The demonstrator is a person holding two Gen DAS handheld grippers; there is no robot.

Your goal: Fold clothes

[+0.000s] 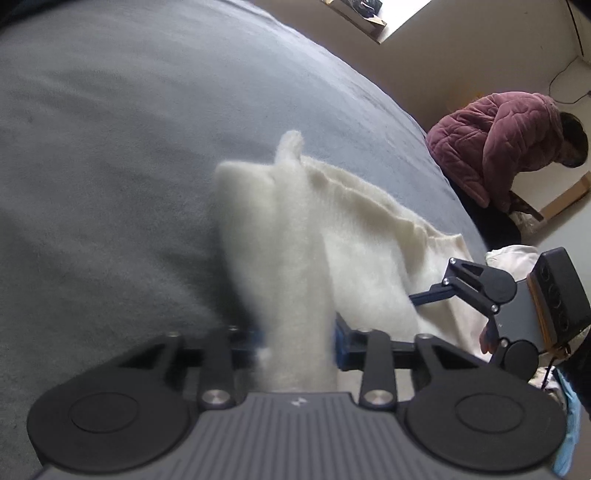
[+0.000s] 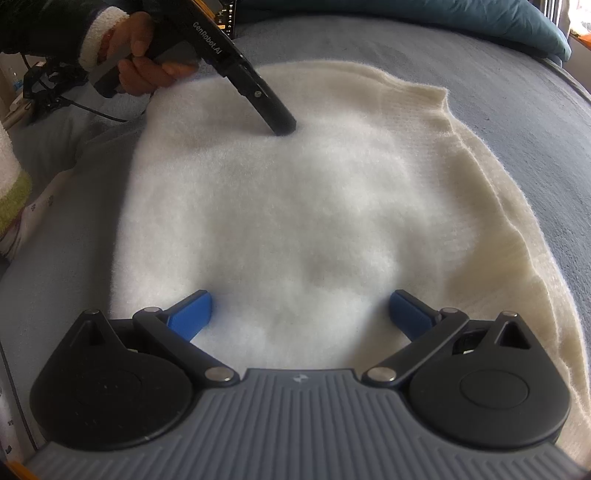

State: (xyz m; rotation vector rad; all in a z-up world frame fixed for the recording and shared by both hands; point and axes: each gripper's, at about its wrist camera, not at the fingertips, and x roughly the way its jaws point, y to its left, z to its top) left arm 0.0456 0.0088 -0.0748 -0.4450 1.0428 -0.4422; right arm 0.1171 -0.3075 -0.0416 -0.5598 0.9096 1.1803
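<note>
A fluffy white sweater (image 2: 295,203) lies spread on the grey bed cover (image 2: 517,92). In the left wrist view a raised fold of the sweater (image 1: 291,258) runs up between the blue pads (image 1: 341,347). My left gripper (image 1: 297,343) is shut on that fold. From the right wrist view the left gripper (image 2: 282,127) digs into the sweater's far part, held by a hand (image 2: 144,62). My right gripper (image 2: 301,310) stands open just over the sweater's near edge, its pads wide apart with only flat fabric under them. It also shows in the left wrist view as the right gripper (image 1: 448,315) at the sweater's right side.
A person in a pink quilted jacket (image 1: 495,140) bends over beside the bed's far right, near a cardboard box (image 1: 565,199). A teal pillow (image 2: 480,26) lies at the bed's far edge. Cables (image 2: 48,88) hang at the left. Grey cover (image 1: 110,147) stretches left of the sweater.
</note>
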